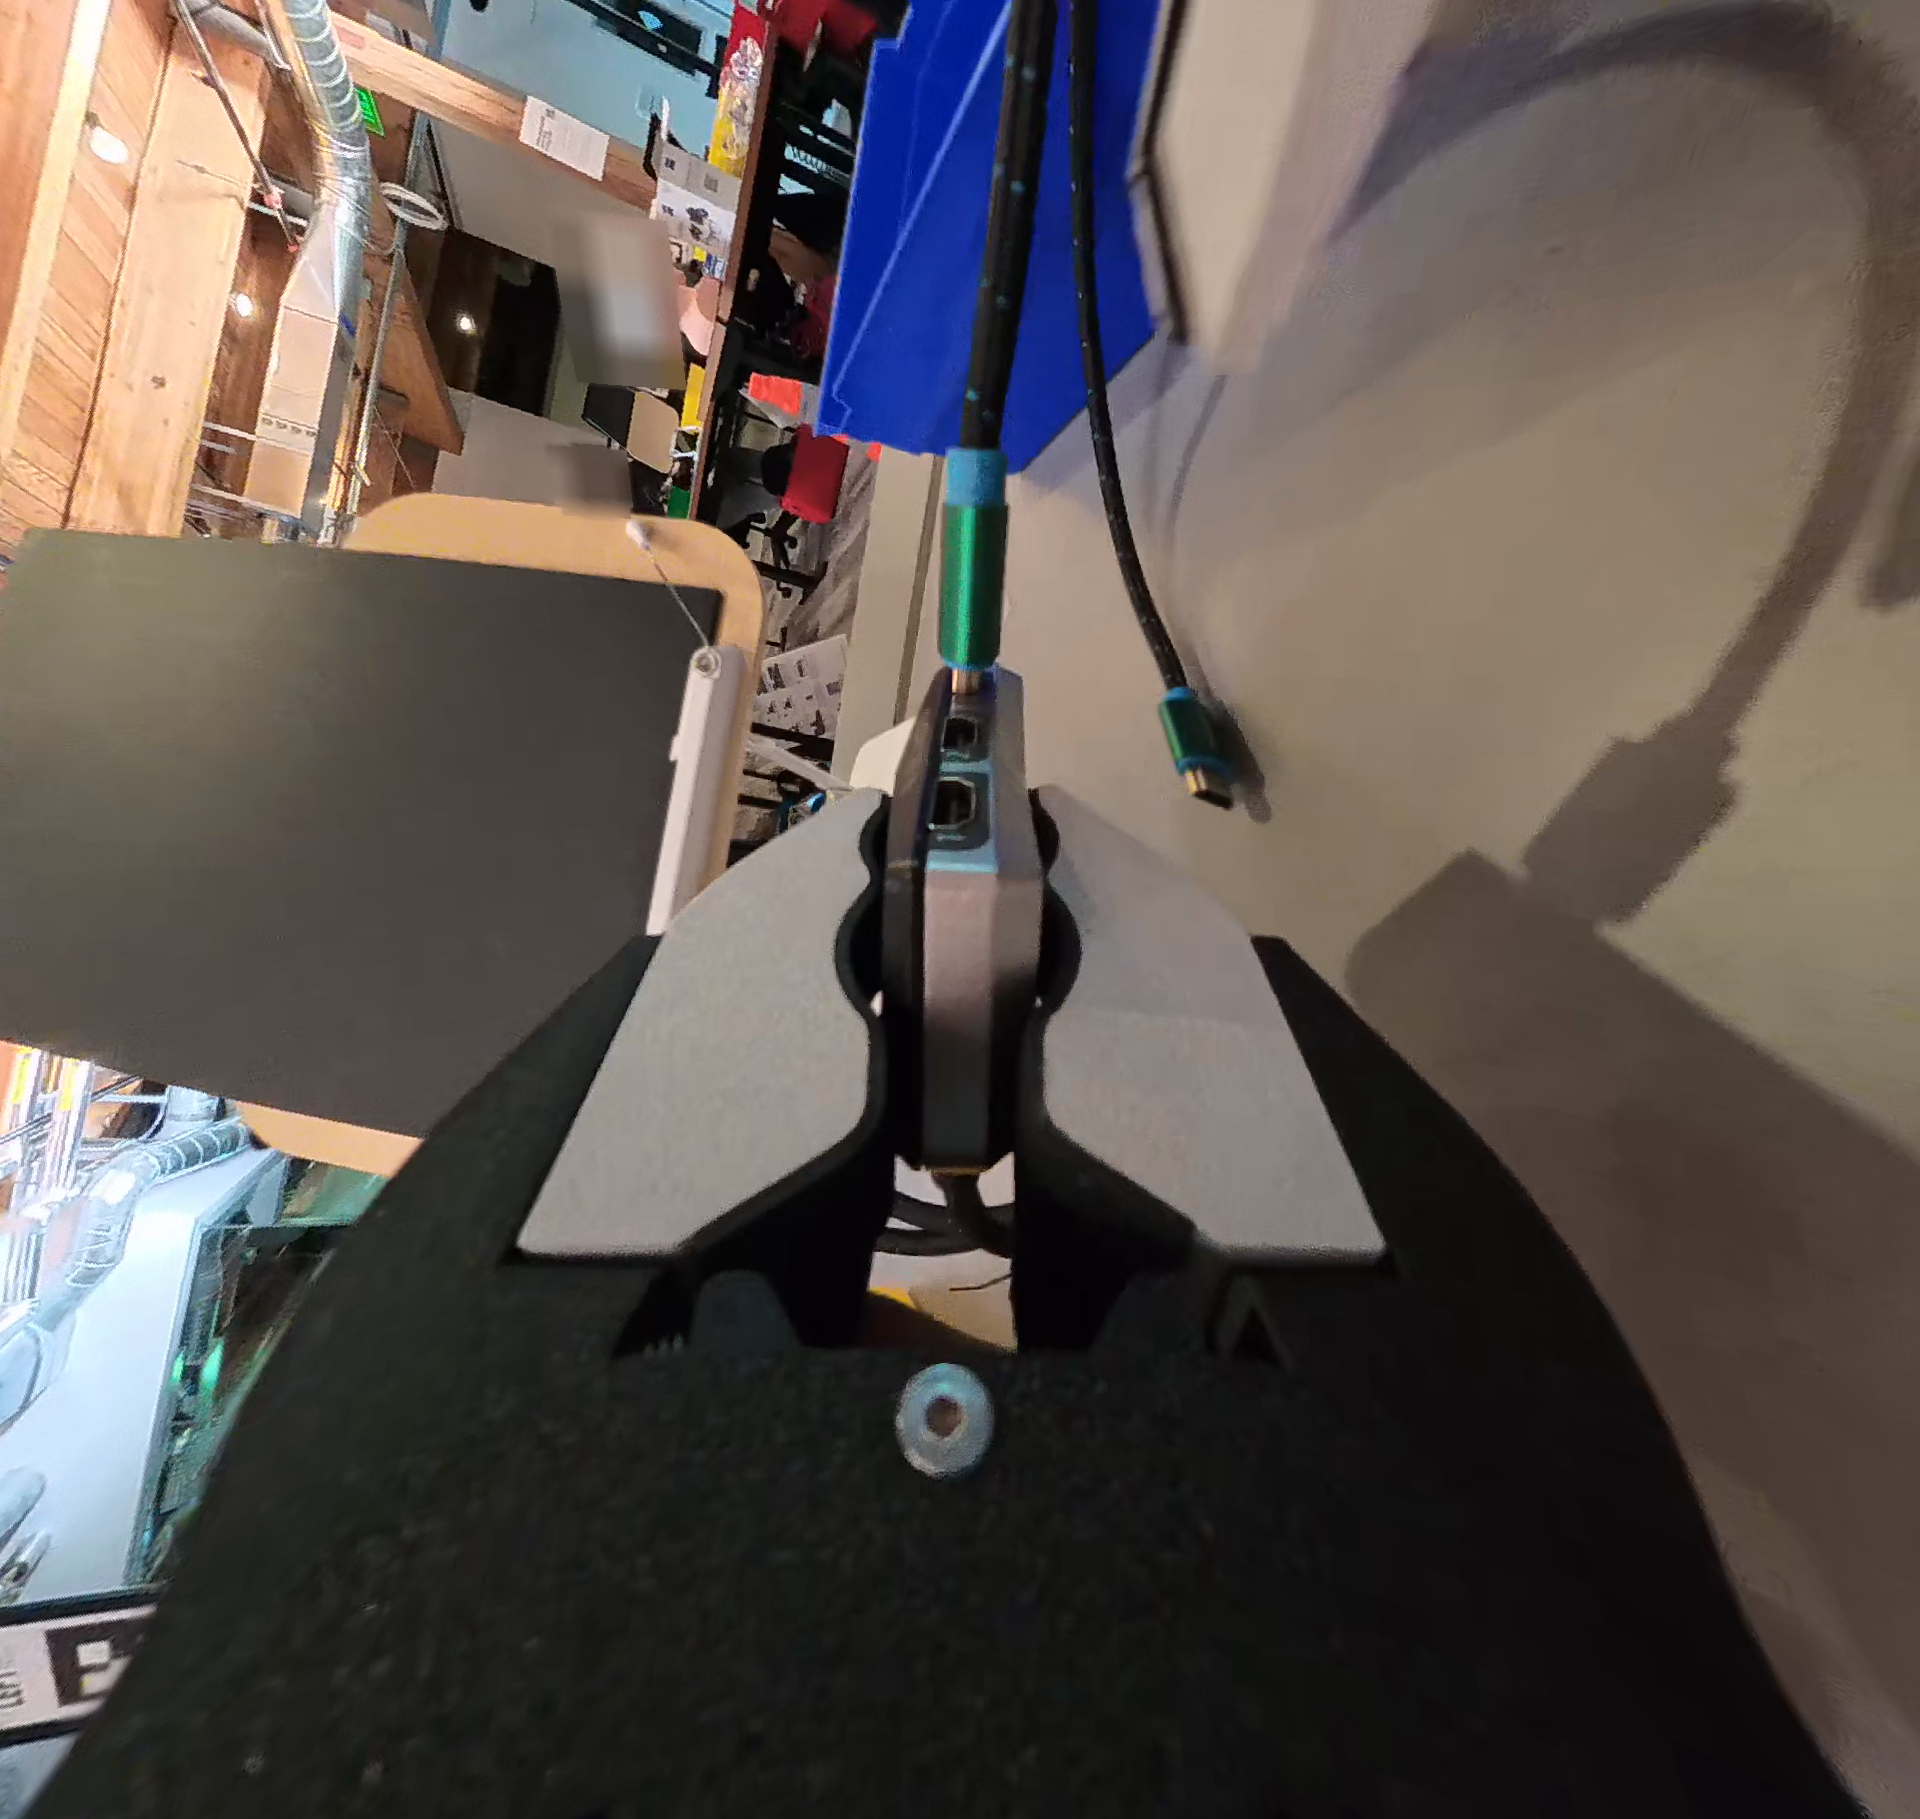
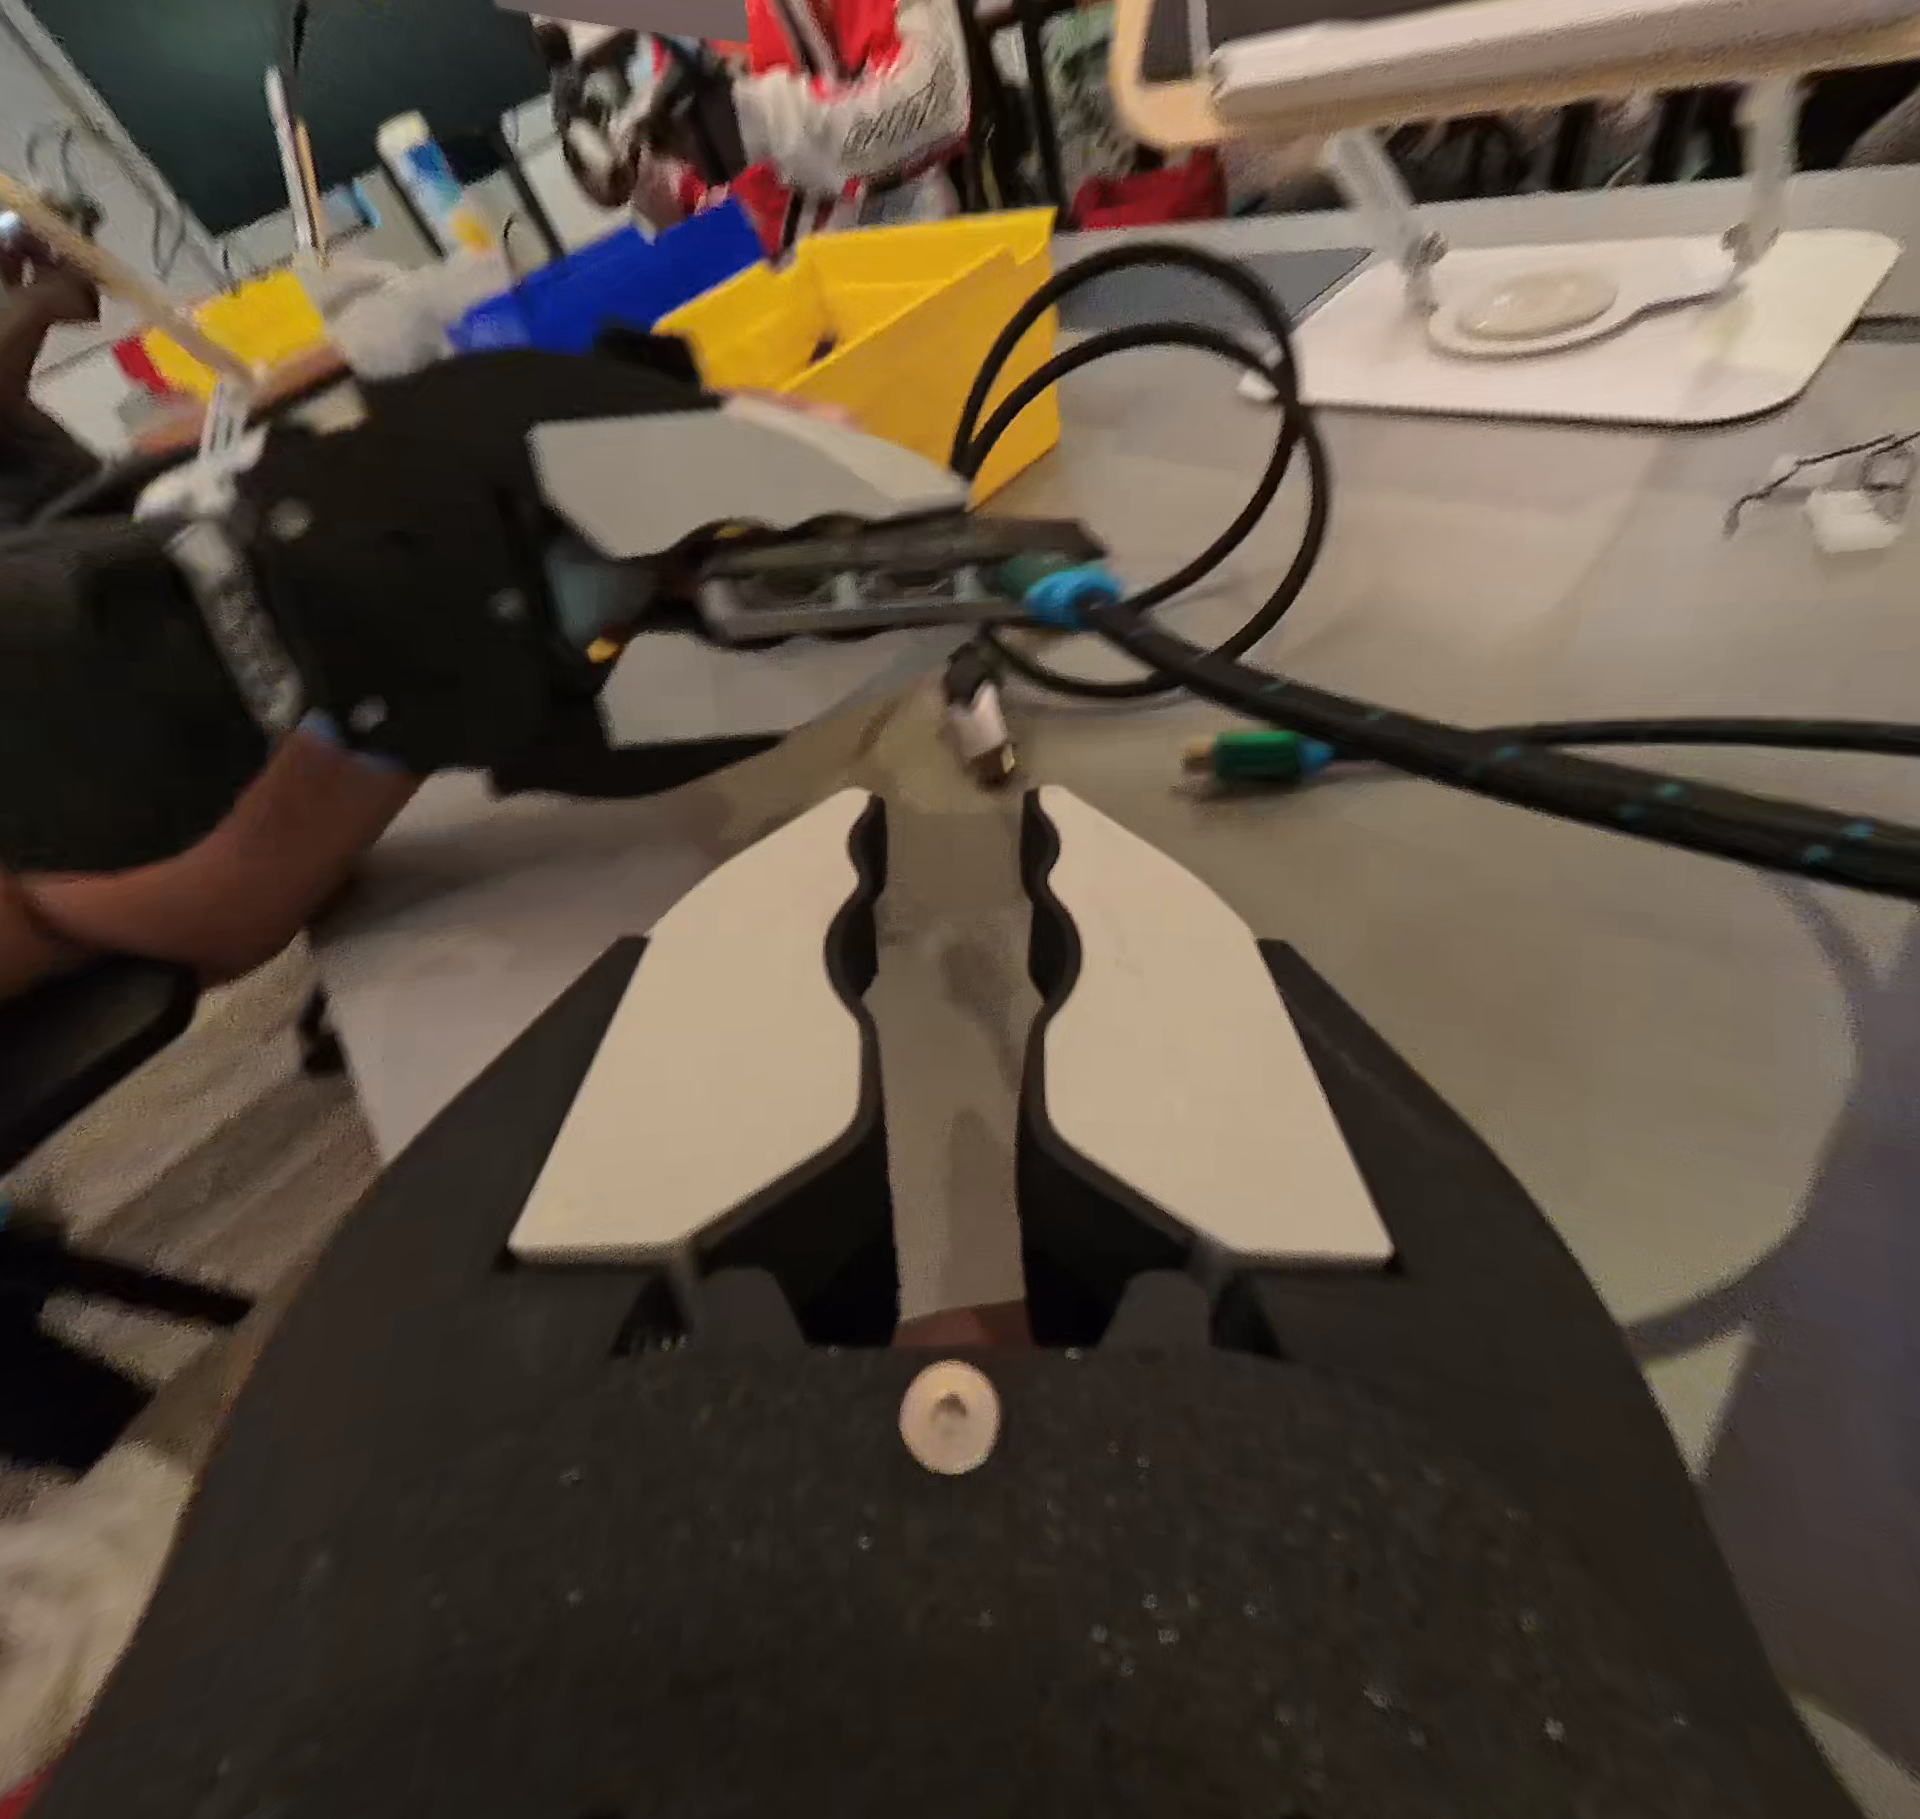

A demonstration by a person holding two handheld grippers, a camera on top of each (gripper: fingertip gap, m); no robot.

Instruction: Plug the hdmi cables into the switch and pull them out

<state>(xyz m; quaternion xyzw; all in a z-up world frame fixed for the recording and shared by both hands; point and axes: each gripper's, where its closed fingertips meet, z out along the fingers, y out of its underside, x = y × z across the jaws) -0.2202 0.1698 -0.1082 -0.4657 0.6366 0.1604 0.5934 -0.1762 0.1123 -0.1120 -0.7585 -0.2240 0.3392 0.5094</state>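
The left claw [image 1: 956,834] squeezes the switch [image 1: 961,928] tight, so the open, empty right claw [image 2: 954,813] should grab the green plug [image 1: 971,585] straight

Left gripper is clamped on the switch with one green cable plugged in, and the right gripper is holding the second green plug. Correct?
Not quite. The right wrist view shows the right gripper open and empty; the second green plug lies loose on the table. The left gripper does clamp the switch, with one green cable plugged in.

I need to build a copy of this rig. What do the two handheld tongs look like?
Both match: left tongs and right tongs have a speckled black body, two pale grey fingers with wavy black inner edges, and a pale washer centred behind them.
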